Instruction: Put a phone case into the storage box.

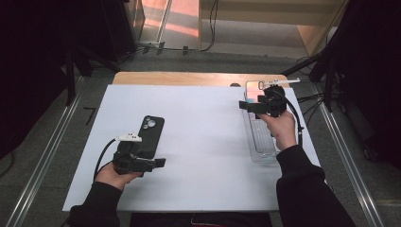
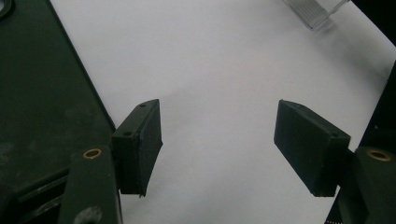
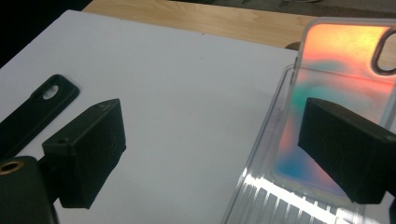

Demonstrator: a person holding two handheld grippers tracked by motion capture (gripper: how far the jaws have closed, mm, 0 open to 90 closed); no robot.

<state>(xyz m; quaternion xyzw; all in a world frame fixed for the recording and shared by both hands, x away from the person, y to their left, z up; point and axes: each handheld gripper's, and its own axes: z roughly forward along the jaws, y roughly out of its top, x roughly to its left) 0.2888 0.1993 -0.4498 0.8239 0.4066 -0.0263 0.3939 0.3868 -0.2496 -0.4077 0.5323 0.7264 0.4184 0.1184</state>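
A black phone case (image 1: 150, 135) lies back-up on the white board, left of the middle. My left gripper (image 1: 150, 158) rests at its near end, open with nothing between its jaws (image 2: 219, 144); in the left gripper view the black case (image 2: 42, 93) lies just beside the left jaw. At the right, an iridescent orange-and-teal phone case (image 1: 255, 92) lies in the far end of a clear ribbed tray (image 1: 262, 142). My right gripper (image 1: 259, 100) hovers over that end, open and empty (image 3: 210, 149), with one jaw in front of the iridescent case (image 3: 336, 70).
The white board (image 1: 203, 142) covers most of a wooden table, whose edge (image 1: 189, 78) shows along the back. The tray (image 3: 261, 196) runs along the board's right side. Dark stands and cables flank the table.
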